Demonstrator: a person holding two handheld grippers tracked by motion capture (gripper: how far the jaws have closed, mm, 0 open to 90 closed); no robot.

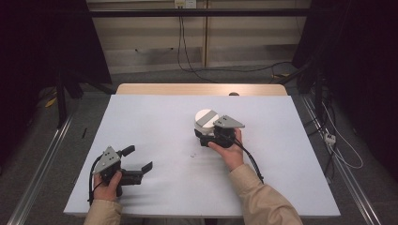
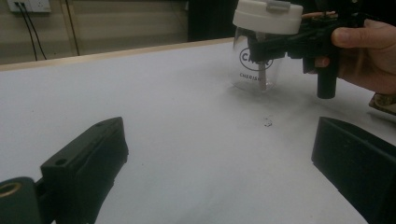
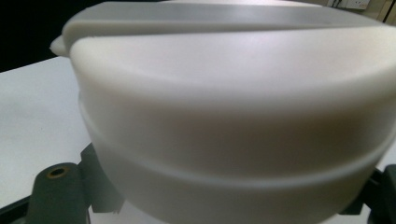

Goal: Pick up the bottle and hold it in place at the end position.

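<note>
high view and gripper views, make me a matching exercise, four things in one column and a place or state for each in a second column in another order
Things:
1. left gripper
2. right gripper
3. white lid
4. dark speck

Places or states:
A. sits on top of the clear jar
B. lies on the white table, in front of the jar
C. jaws apart with nothing between them, near the table's front left corner
D. clamped on the jar just under its top

Pairs: 1-C, 2-D, 3-A, 4-B
</note>
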